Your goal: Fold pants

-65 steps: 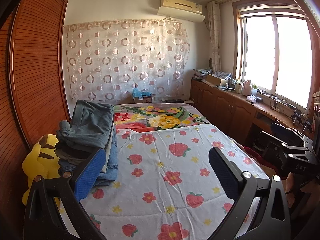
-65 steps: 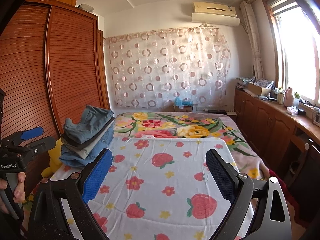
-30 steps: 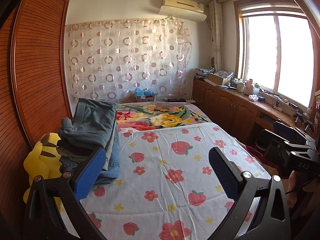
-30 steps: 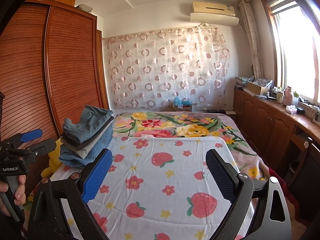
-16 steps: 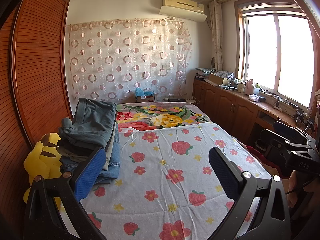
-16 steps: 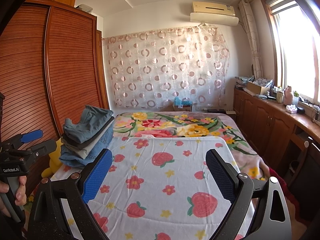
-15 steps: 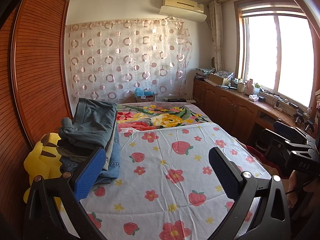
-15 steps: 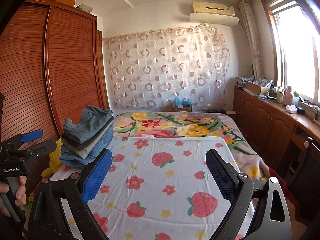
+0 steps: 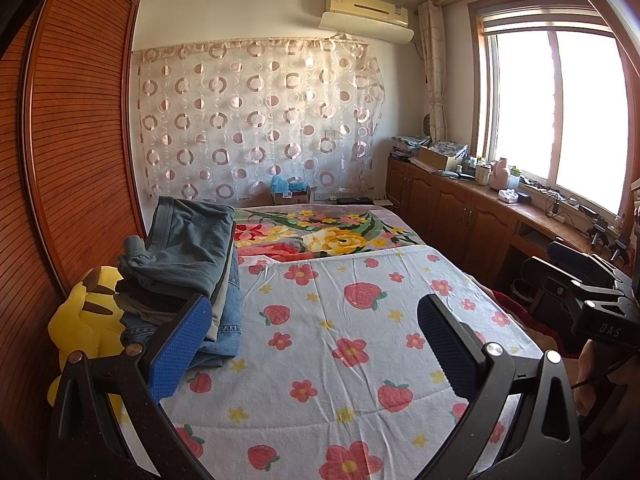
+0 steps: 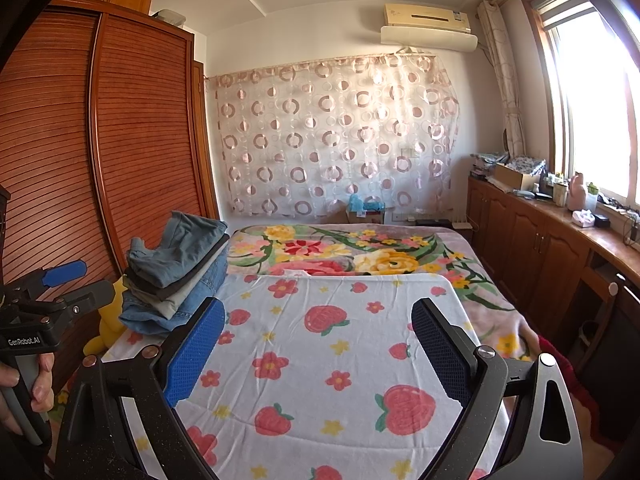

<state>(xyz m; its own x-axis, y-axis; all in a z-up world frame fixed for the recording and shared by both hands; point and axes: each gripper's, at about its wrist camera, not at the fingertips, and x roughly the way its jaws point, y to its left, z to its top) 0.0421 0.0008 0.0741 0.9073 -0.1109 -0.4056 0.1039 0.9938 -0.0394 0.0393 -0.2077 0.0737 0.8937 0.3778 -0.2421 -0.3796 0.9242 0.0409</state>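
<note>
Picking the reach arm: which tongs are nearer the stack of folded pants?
Left. The left tongs sit just right of the stack of folded pants, one pad overlapping it. The right tongs are farther right, with bedsheet between.

We are looking at a home bedroom: a bed (image 9: pixel 360 360), a big wooden wardrobe (image 10: pixel 140 140), a curtain (image 9: pixel 260 120).

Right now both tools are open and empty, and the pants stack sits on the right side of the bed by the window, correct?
Not quite. The pants stack sits on the left side of the bed, by the wooden wardrobe, as the right wrist view shows. The rest holds: the left tool and right tool are open and empty.
</note>
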